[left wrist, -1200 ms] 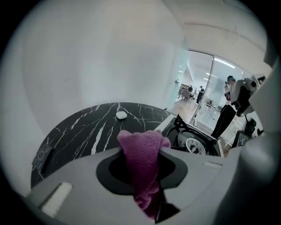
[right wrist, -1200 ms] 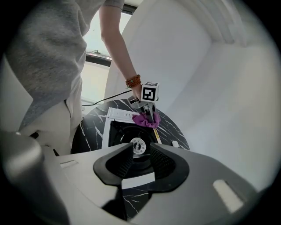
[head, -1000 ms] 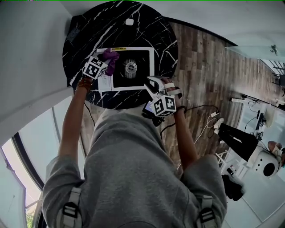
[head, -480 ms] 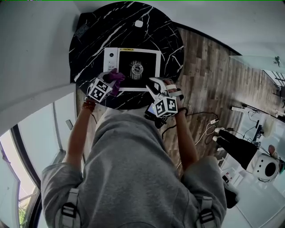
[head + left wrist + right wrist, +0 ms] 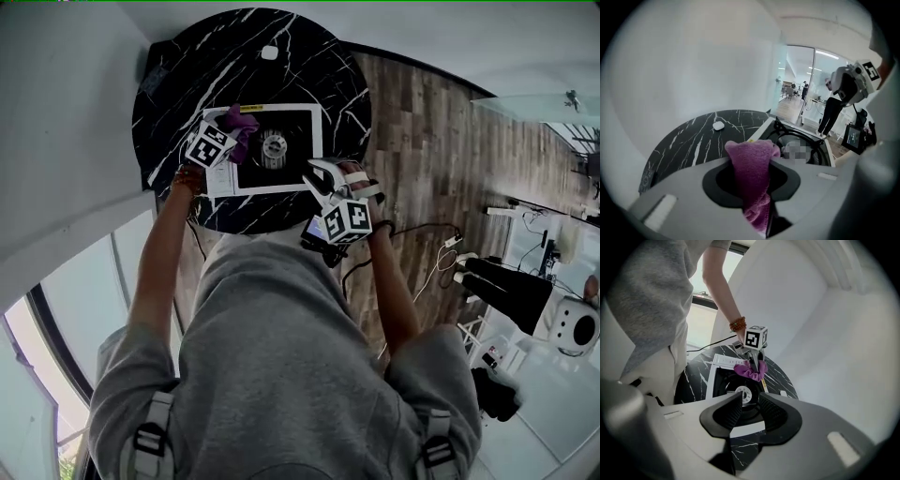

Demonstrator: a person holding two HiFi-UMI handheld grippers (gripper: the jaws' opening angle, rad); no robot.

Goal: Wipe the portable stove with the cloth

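Head view: looking steeply down over a grey-sleeved person at a round black marble worktop (image 5: pixel 187 66). A white-framed portable gas stove (image 5: pixel 281 184) sits at its centre. The left tongs (image 5: pixel 232 137) reach to the stove's 10 o'clock corner and press a purple cloth (image 5: pixel 242 125) there. The right tongs (image 5: pixel 316 172) hang at the stove's 5 o'clock corner, near the worktop's near edge. A small white pebble-shaped object (image 5: pixel 270 52) lies at the worktop's 12 o'clock.

Left gripper view: the left tongs (image 5: pixel 753 182) are clenched on the purple cloth (image 5: pixel 751 157). Their jaws have just eased slightly wider, but the fold is pinched between the pads. A wad sticks out past the tips, probably so that fabric rather than plastic rubs the stove (image 5: pixel 761 130). Only this view proves the grip.

Right gripper view: the right tongs (image 5: pixel 750 409) are released. Their jaws stand a little apart with nothing between them, and the burner (image 5: pixel 743 393) shows through the gap. They seem parked clear of the wiping. Only here is it clear that the cloth (image 5: pixel 750 370) appears to rest on the stove's far rim (image 5: pixel 723 362), at 12 o'clock from the burner.
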